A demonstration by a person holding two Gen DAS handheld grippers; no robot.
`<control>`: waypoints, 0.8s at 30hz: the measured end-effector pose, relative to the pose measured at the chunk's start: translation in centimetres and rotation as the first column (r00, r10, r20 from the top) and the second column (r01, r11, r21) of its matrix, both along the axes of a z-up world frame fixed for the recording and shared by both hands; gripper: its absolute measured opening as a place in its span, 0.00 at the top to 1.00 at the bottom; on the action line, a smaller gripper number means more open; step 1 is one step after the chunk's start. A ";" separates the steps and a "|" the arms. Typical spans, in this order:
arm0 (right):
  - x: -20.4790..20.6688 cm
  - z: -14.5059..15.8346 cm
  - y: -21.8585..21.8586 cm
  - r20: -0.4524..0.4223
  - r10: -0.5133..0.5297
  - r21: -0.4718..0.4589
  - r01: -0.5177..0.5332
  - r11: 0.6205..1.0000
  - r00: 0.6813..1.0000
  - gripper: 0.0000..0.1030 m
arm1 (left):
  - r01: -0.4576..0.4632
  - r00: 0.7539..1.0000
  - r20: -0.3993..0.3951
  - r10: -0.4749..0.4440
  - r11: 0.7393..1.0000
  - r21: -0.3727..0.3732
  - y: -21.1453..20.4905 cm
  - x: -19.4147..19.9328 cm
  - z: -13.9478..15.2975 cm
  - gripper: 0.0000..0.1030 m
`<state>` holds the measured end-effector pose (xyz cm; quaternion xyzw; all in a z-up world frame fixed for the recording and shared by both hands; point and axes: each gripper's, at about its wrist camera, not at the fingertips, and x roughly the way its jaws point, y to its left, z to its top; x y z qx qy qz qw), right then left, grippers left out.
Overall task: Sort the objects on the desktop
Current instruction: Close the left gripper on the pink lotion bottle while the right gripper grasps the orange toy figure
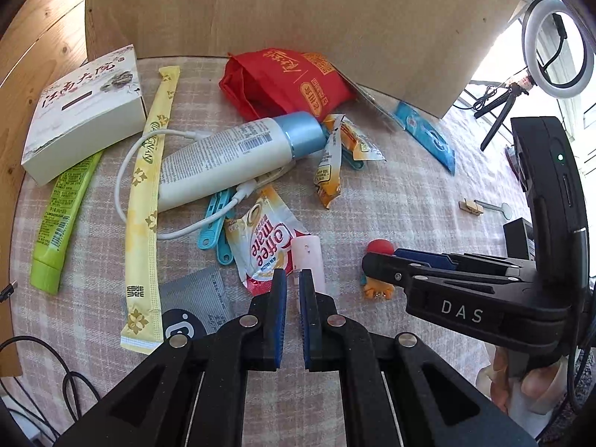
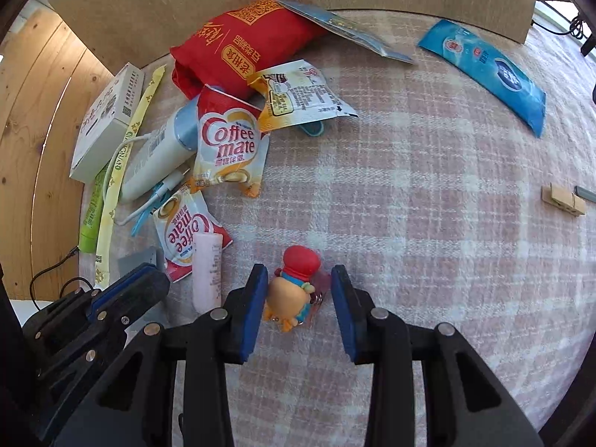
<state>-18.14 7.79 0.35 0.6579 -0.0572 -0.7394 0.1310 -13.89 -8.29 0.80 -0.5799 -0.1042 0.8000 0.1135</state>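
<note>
A small toy figure point(image 2: 294, 290) with a red hat and orange body lies on the checked cloth point(image 2: 428, 186). My right gripper point(image 2: 298, 275) is open and points down, one blue pad on each side of the toy; the left pad is almost against it. A pink tube point(image 1: 306, 257) lies by a Coffee mate sachet point(image 1: 264, 246). My left gripper point(image 1: 293, 279) is shut just in front of the tube, which passes behind its right finger. Nothing shows as held between its pads. In the left wrist view the right gripper point(image 1: 372, 260) covers part of the toy point(image 1: 380, 247).
A pile sits at the back left: white bottle point(image 1: 231, 160), red bag point(image 1: 290, 82), white box point(image 1: 85, 111), green tube point(image 1: 61, 216), long yellow sachet point(image 1: 149, 186), white cable point(image 1: 123, 171). A blue packet point(image 2: 491, 70) and a wooden peg point(image 2: 562, 199) lie to the right. A wooden board point(image 1: 298, 7) closes the back.
</note>
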 end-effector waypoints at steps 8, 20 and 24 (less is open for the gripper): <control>1.2 -0.1 1.9 -0.024 -0.038 -0.012 0.038 0.999 0.999 0.66 | 0.026 1.000 0.018 -0.025 0.998 -0.065 2.5 -0.7 -2.3 0.82; 5.1 0.7 7.3 -0.011 -0.100 -0.105 0.098 0.990 0.995 0.71 | -0.030 0.999 0.012 0.030 0.999 -0.039 0.8 2.9 -0.2 0.82; 6.9 2.3 10.4 -0.036 -0.115 -0.175 0.107 0.979 0.993 0.73 | -0.028 0.999 -0.028 0.027 0.999 -0.046 2.4 4.7 1.4 0.82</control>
